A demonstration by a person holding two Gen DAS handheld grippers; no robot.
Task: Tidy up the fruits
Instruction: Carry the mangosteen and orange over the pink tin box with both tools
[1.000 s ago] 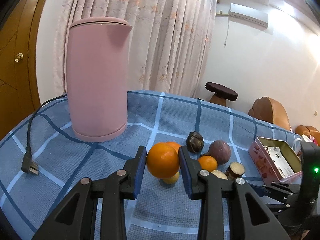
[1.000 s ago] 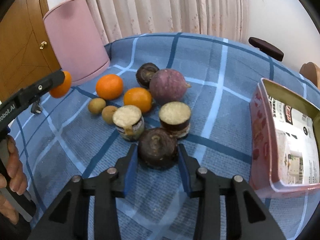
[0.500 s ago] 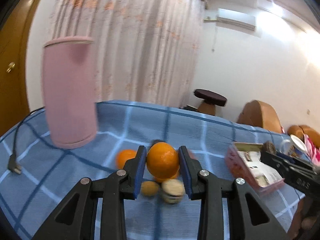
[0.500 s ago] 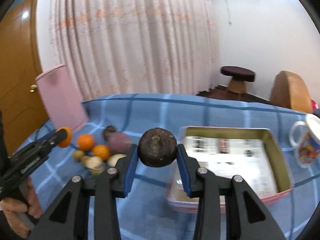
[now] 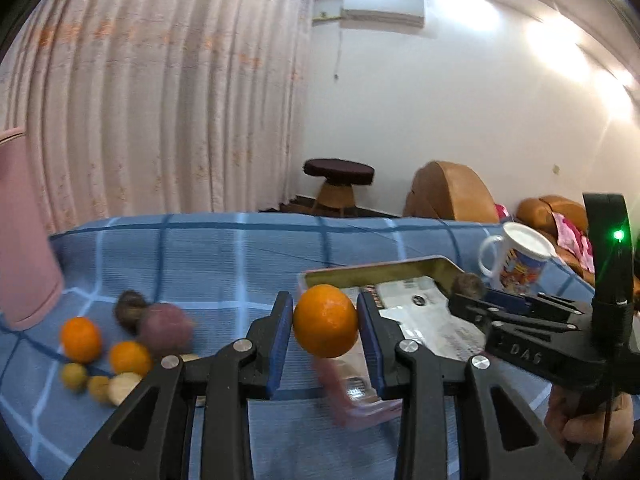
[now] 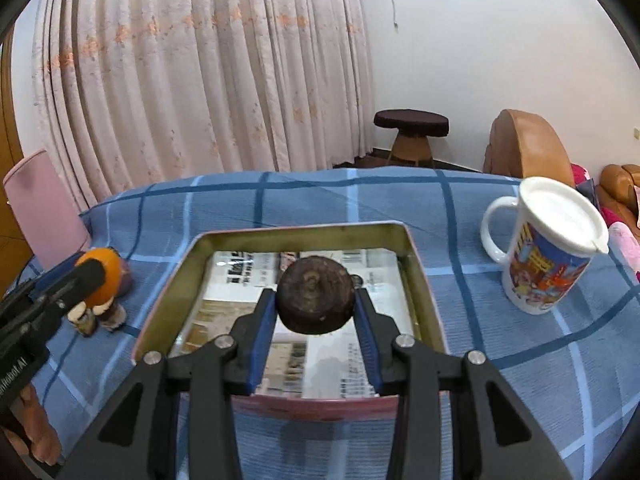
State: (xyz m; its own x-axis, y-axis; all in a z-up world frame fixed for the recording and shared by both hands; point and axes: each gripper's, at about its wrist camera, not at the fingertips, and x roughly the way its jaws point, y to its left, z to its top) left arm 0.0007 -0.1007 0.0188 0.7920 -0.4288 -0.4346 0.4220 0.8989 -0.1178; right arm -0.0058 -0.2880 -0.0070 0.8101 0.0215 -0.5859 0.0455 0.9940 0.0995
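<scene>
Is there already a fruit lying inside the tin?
No, the tin holds only printed paper; the dark fruit is in the right gripper above it.

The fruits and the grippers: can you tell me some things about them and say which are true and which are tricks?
1. The left gripper holds an orange. True.
2. The right gripper is empty. False: it grips a dark brown fruit.
3. The dark fruit hangs over the tin box. True.
4. The mug has no lid. False: a white lid covers it.
5. More fruits lie on the blue checked cloth. True.
</scene>
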